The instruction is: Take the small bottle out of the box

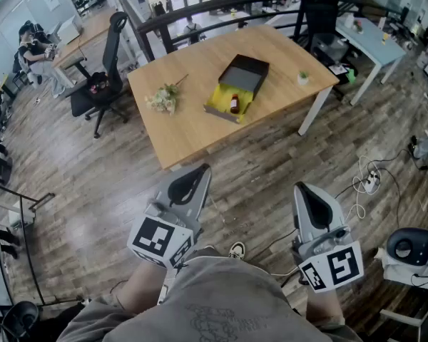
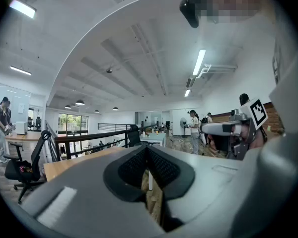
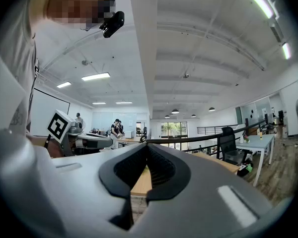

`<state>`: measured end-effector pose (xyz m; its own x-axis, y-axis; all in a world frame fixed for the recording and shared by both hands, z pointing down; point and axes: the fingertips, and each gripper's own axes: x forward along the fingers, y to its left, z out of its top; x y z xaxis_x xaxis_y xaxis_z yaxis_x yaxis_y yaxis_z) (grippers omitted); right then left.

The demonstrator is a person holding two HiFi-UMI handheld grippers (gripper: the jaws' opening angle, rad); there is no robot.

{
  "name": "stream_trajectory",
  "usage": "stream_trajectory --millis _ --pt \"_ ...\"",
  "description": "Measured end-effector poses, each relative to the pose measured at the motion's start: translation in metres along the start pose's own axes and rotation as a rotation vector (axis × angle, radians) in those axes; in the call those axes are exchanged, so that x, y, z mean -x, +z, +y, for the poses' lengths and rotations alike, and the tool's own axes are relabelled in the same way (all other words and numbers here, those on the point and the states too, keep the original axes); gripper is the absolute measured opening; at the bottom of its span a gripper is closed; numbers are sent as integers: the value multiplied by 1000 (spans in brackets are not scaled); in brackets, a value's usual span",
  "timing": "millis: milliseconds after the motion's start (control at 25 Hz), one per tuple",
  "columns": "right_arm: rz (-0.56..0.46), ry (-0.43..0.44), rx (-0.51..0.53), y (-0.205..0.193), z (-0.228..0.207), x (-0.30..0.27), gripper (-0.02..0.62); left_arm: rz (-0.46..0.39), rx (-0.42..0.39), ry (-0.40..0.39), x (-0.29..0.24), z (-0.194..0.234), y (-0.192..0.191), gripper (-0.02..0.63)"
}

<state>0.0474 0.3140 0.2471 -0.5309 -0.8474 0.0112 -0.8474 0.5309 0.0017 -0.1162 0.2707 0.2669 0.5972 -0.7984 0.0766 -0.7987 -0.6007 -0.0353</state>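
A black box point(image 1: 232, 100) with a yellow lining lies open on the wooden table point(image 1: 192, 130), its black lid point(image 1: 245, 73) raised behind it. A small dark red bottle point(image 1: 234, 105) stands in the yellow part. Both grippers hang close to my body, well short of the table and far from the box. My left gripper point(image 1: 199, 171) point(image 2: 148, 148) points toward the table with its jaws together and nothing between them. My right gripper point(image 1: 300, 189) point(image 3: 148, 148) is likewise shut and empty. The box does not show in either gripper view.
A bunch of dried flowers point(image 1: 164, 99) lies on the table's left part and a small potted plant point(image 1: 303, 78) near its right corner. A black office chair point(image 1: 105, 84) stands left of the table. A power strip point(image 1: 372, 182) with cables lies on the floor at right.
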Motion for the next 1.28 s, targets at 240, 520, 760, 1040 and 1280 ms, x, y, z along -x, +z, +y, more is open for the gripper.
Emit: stream_trajectory --millis 240,520,760,1040,1280 --pt "27 6 26 -5 -2 6 11 28 -7 10 -3 -8 -6 2" --pt "59 14 2 -22 -7 13 11 -54 34 83 0 -7 10 2" --pt "66 18 -47 -35 -10 13 11 -83 98 147 1 5 7 206" --pt "89 11 -52 -43 -25 -2 11 -44 97 141 -22 12 -5 229" --pt "116 4 -51 -51 -54 -29 11 -29 112 138 -56 29 -9 227"
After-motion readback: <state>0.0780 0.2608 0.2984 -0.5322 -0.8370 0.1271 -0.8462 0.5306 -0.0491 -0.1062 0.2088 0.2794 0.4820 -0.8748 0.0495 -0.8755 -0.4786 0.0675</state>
